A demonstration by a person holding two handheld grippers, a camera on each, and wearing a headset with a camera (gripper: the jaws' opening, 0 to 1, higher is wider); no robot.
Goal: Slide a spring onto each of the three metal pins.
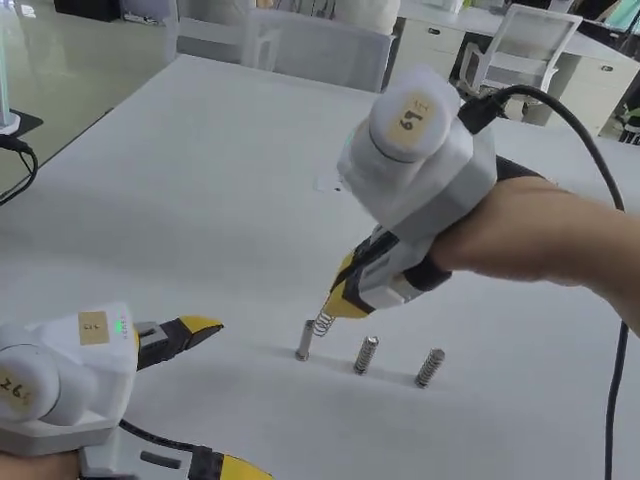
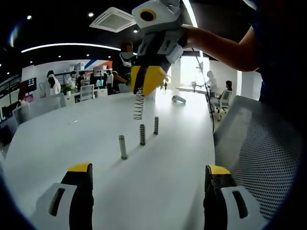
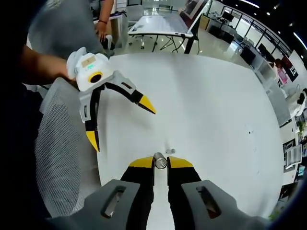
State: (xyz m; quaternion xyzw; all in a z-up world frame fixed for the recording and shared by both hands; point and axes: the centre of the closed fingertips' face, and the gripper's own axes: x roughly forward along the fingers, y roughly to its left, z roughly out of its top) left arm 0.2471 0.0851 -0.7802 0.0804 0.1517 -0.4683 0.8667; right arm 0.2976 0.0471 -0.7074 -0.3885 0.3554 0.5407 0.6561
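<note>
While the right gripper (image 1: 335, 305) clamps the spring (image 1: 322, 322) just above the bare left pin (image 1: 304, 341), any tilt may snag its top; the left gripper (image 3: 122, 125) has jaws apart.

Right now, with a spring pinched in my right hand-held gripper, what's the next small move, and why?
Probably shift the right hand-held gripper sideways until the spring hangs over the bare pin, then lower it. The spring's lower end sits just beside that pin's top, and the middle pin and end pin already carry springs.
</note>
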